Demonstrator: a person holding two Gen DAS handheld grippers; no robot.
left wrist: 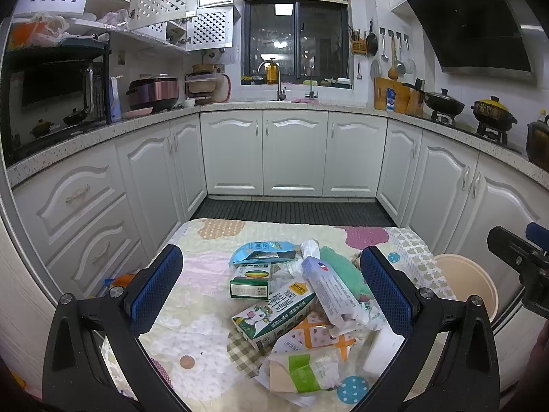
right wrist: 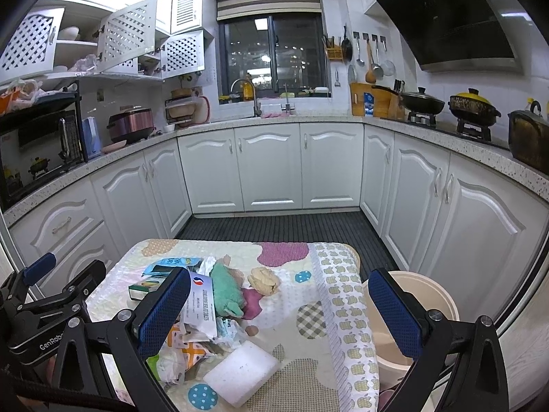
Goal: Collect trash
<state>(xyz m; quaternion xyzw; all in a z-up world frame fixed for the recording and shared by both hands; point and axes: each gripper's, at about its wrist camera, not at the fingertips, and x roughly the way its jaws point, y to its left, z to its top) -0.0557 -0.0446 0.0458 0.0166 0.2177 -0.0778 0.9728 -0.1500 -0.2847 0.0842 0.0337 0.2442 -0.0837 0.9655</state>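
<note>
Both cameras sit low over a patterned table (left wrist: 206, 274) and face the far kitchen wall, with the window (left wrist: 295, 41) upper centre in each frame. The left wrist view hangs close above the trash pile (left wrist: 295, 309) at lower centre. The right wrist view looks from further right, with the same pile (right wrist: 206, 309) at lower left and a beige bin (right wrist: 429, 295) at lower right. Both views share the table, the pile, the bin (left wrist: 473, 285) and the cabinets (left wrist: 295, 151).

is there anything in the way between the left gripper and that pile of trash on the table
Nothing visible. The left gripper hangs open directly over the trash pile on the table, with only air between its fingers and the cartons.
</note>
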